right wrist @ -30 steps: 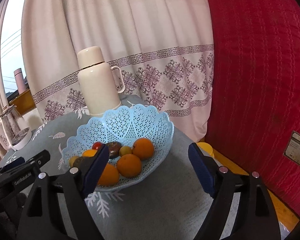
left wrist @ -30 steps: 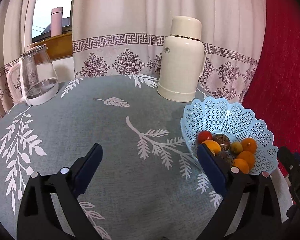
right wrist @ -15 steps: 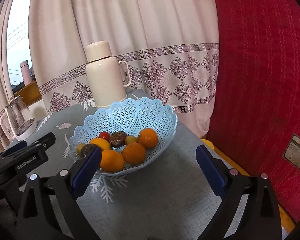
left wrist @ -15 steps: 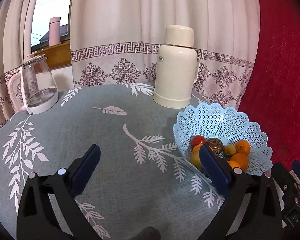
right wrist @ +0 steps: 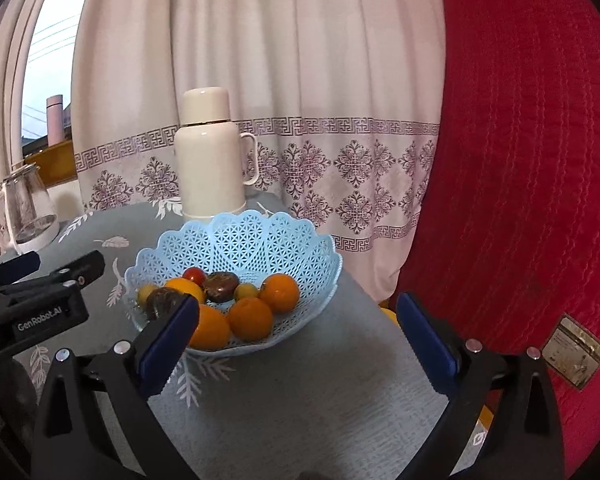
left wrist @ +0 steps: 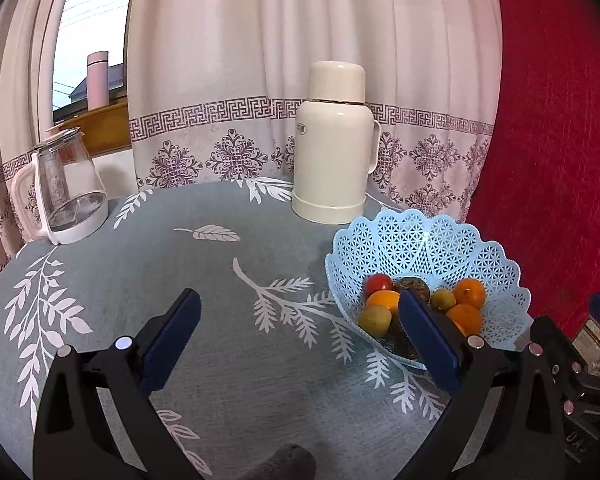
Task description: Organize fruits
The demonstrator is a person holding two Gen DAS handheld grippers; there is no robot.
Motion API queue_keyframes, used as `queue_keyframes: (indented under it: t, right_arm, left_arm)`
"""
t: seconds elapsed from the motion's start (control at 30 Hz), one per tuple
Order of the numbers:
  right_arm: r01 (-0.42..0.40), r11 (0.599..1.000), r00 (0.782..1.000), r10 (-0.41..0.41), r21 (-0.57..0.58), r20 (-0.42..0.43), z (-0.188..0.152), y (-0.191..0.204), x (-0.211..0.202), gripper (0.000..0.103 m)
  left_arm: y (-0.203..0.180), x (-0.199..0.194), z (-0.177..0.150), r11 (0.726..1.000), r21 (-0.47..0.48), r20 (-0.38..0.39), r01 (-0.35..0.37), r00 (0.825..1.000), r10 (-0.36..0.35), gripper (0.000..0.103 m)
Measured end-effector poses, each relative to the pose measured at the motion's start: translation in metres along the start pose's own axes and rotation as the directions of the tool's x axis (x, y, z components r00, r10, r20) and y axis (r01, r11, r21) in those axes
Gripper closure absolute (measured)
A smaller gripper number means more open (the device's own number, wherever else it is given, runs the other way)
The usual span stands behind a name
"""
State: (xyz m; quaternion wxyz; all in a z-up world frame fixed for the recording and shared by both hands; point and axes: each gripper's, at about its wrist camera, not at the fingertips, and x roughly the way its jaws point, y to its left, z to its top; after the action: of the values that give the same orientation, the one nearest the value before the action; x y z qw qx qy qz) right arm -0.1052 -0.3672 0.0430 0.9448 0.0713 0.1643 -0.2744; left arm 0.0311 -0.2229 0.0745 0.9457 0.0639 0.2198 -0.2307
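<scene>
Your bench [left wrist: 220, 360] wears a grey-blue cloth printed with white leaves and branches. A cream thermos flask [left wrist: 334, 144] stands upright at its far edge, a glass kettle [left wrist: 66, 188] on a white base sits far left, and the pale blue lattice basket [left wrist: 440, 240] rests near the right edge, just before the flask.

A home living space, judging by patterned curtains [left wrist: 300, 80] across the top, leaf-print tablecloth [left wrist: 204, 280] at centre, cream thermos [left wrist: 334, 140], glass kettle [left wrist: 66, 188] at left.
</scene>
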Motion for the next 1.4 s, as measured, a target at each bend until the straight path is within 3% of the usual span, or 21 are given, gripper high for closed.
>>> queue_keyframes:
  t: [0.57, 1.4]
  right_arm:
    - [0.019, 0.998, 1.000, -0.018, -0.065, 0.007, -0.002, 0.012, -0.001, 0.005]
    - [0.020, 0.998, 1.000, -0.019, -0.062, 0.009, -0.002, 0.011, -0.002, 0.005]
  left_arm:
    - [-0.001, 0.000, -0.001, 1.000, 0.002, 0.005, -0.013, 1.000, 0.013, 0.003]
    - [-0.005, -0.003, -0.002, 0.999, 0.034, 0.018, -0.009, 1.000, 0.008, 0.003]
